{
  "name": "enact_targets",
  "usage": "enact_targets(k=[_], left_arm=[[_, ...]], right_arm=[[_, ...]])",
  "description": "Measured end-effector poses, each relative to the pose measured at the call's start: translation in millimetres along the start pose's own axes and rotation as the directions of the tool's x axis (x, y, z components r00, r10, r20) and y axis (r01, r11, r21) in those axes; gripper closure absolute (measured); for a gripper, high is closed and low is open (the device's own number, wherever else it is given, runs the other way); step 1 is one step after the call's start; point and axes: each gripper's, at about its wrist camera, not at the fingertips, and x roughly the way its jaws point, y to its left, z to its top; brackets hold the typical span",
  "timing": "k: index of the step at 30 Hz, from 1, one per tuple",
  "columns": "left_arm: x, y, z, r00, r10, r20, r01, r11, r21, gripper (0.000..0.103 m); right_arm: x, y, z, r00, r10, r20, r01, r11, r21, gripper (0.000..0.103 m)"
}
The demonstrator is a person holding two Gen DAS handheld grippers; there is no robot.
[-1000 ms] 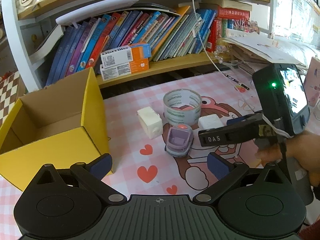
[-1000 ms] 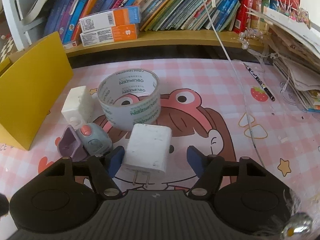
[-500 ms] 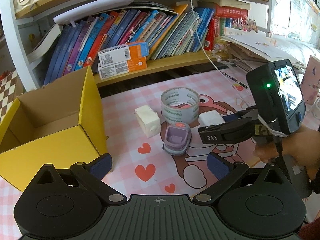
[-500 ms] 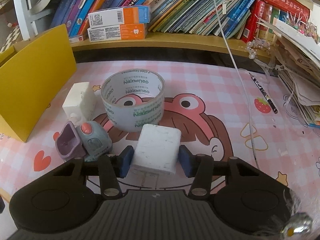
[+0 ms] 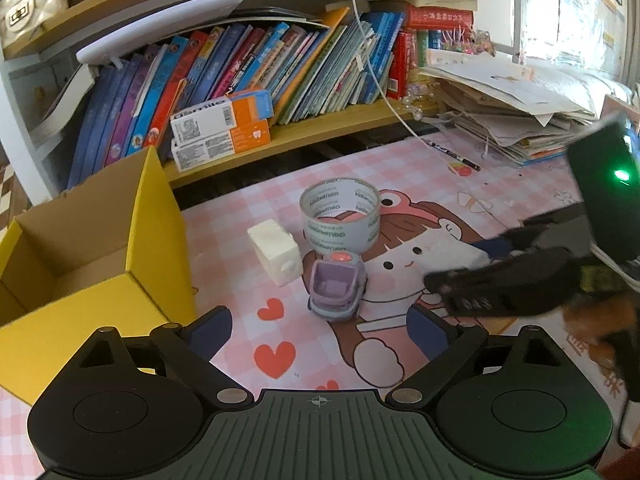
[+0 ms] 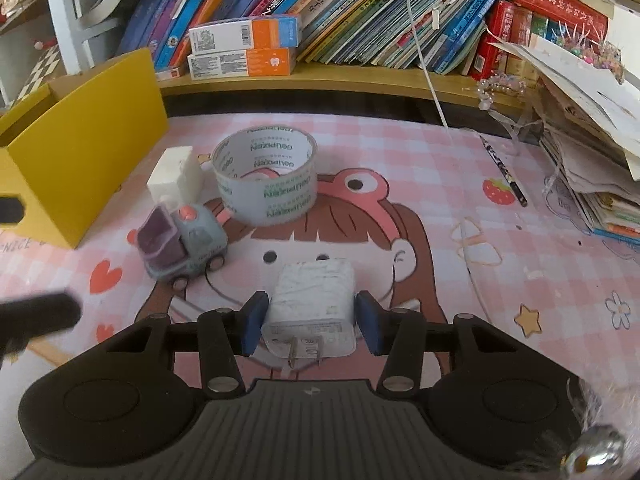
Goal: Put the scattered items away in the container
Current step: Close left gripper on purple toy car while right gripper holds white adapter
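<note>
My right gripper (image 6: 311,322) is shut on a white plug-in charger (image 6: 312,300), prongs toward the camera, held just above the pink mat. In the left wrist view that gripper (image 5: 520,284) is blurred at the right, with the charger (image 5: 456,258) at its tip. My left gripper (image 5: 320,330) is open and holds nothing, low over the mat in front of a grey and purple toy truck (image 5: 338,290). Behind the truck stand a roll of clear tape (image 5: 340,216) and a white block (image 5: 276,252). The open yellow box (image 5: 92,240) stands at the left.
A bookshelf (image 6: 320,80) with books and two orange cartons runs along the back. A stack of papers (image 6: 592,160) is piled at the right, a pen (image 6: 504,172) lies near it, and a white cable (image 6: 424,60) hangs down.
My right gripper went from open around the charger to shut on it, then rose and drew back with it. My left gripper moved forward toward the toy truck.
</note>
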Motion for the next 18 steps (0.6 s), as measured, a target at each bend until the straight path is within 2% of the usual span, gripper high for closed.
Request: enact_targets(k=[15,18], left_arm=[[58,-10,14,0.998,-0.033,-0.045,0.035,0.999,0.035,0.034],[66,-10,15,0.998,-0.035,-0.056,0.037,0.999,0.032,0.036]], right_arm=[[-3,-1,-14,1.000,0.009,-0.021,-0.008,1.000,0.020,0.058],[-3,-1,-14,1.000,0.009,-0.022,-0.009,1.000,0.022,0.057]])
